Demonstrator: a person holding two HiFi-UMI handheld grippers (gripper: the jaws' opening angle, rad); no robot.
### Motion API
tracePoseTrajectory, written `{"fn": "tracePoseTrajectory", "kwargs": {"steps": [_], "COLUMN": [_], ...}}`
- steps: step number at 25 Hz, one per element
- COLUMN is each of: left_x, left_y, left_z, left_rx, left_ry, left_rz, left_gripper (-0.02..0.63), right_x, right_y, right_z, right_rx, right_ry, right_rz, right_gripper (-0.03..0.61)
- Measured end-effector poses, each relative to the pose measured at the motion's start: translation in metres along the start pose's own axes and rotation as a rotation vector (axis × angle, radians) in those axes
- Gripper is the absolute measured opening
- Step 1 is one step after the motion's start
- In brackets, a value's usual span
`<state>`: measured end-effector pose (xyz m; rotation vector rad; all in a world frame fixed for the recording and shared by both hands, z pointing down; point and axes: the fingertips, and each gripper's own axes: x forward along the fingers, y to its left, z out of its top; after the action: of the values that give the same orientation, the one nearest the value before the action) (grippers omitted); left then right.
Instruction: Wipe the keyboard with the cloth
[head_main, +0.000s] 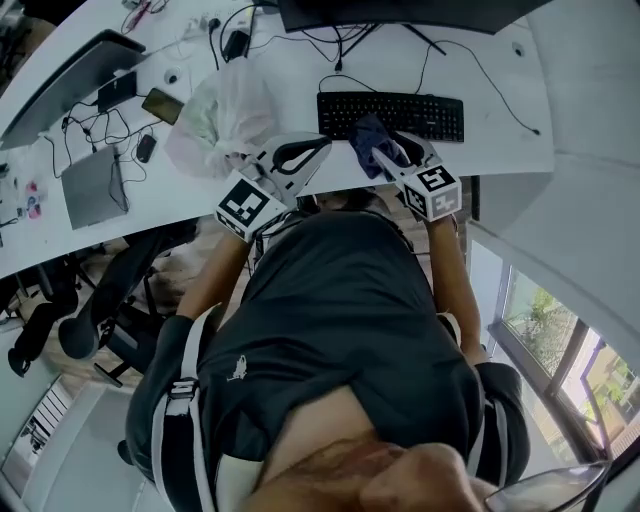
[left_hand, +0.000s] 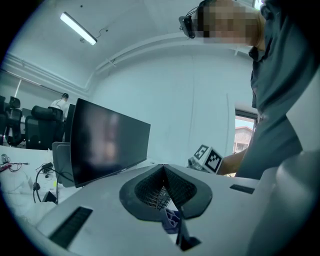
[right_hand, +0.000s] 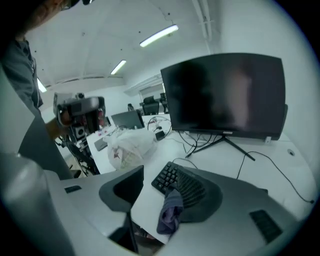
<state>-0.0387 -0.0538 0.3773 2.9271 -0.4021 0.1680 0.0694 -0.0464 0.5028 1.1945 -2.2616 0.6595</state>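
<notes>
Crumpled purple-blue cloth (head_main: 372, 138) slumps over the black keyboard's (head_main: 420, 112) left part on the white desk (head_main: 500, 130), upper middle, draped against 1 of the right gripper's (right_hand: 157, 185) wide-open jaws. Left gripper's (head_main: 318, 145) jaws closed, empty.

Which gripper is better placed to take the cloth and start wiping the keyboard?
Right. The right gripper is open, the cloth draped on one finger, right at the keyboard. The left gripper is shut and apart from the cloth.

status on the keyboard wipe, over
left tongs shut. right tongs open, cloth hanging between them, unclamped, by keyboard near edge. plastic bag left of keyboard, not touching it.
</notes>
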Motion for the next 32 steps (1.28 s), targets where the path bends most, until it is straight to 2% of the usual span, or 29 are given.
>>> {"fn": "tracePoseTrajectory", "kwargs": {"steps": [2,5,10,11,12,13,15,17,19,21,24,26,28,32], "left_x": [0.002,0.004,0.009,0.009,0.009,0.009,0.008,0.004,-0.001,-0.008,-0.02,-0.027,-0.036,-0.049], "left_y": [0.007,0.022,0.041,0.043,0.045,0.046,0.05,0.053,0.055,0.056,0.055,0.054,0.054,0.054], "left_z": [-0.003,-0.004,-0.013,-0.014,-0.015,-0.016,-0.017,-0.019,-0.02,-0.023,-0.028,-0.029,-0.031,-0.038], "left_rx": [-0.014,-0.051,-0.096,-0.103,-0.116,-0.134,-0.167,-0.186,-0.206,-0.214,-0.211,-0.217,-0.226,-0.241], "left_ry": [0.009,0.024,0.064,0.07,0.073,0.073,0.073,0.076,0.074,0.08,0.088,0.086,0.085,0.078], "left_rz": [0.033,0.095,0.166,0.177,0.19,0.206,0.236,0.258,0.281,0.297,0.311,0.322,0.332,0.337], "left_gripper": [0.005,0.005,0.005,0.005,0.005,0.005,0.005,0.005,0.005,0.005,0.005,0.005,0.005,0.005], "right_x": [0.029,0.072,0.12,0.124,0.125,0.125,0.124,0.129,0.146,0.175,0.224,0.236,0.227,0.193], "right_y": [-0.013,-0.043,-0.078,-0.079,-0.078,-0.074,-0.065,-0.059,-0.062,-0.073,-0.089,-0.08,-0.055,0.005], "right_z": [-0.026,-0.071,-0.139,-0.145,-0.144,-0.138,-0.112,-0.075,-0.035,-0.008,-0.021,-0.037,-0.049,-0.091], "right_rx": [-0.032,-0.085,-0.13,-0.137,-0.136,-0.124,-0.11,-0.15,-0.219,-0.338,-0.637,-0.739,-0.748,-0.715], "right_ry": [0.093,0.259,0.495,0.513,0.511,0.494,0.445,0.381,0.308,0.276,0.375,0.417,0.427,0.463], "right_rz": [0.025,0.018,0.047,0.059,0.076,0.098,0.143,0.17,0.15,0.077,-0.043,-0.068,-0.019,0.145], "right_gripper": [0.206,0.218,0.215,0.171,0.092,0.077,0.069,0.069,0.071,0.071,0.072,0.063,0.063,0.064]}}
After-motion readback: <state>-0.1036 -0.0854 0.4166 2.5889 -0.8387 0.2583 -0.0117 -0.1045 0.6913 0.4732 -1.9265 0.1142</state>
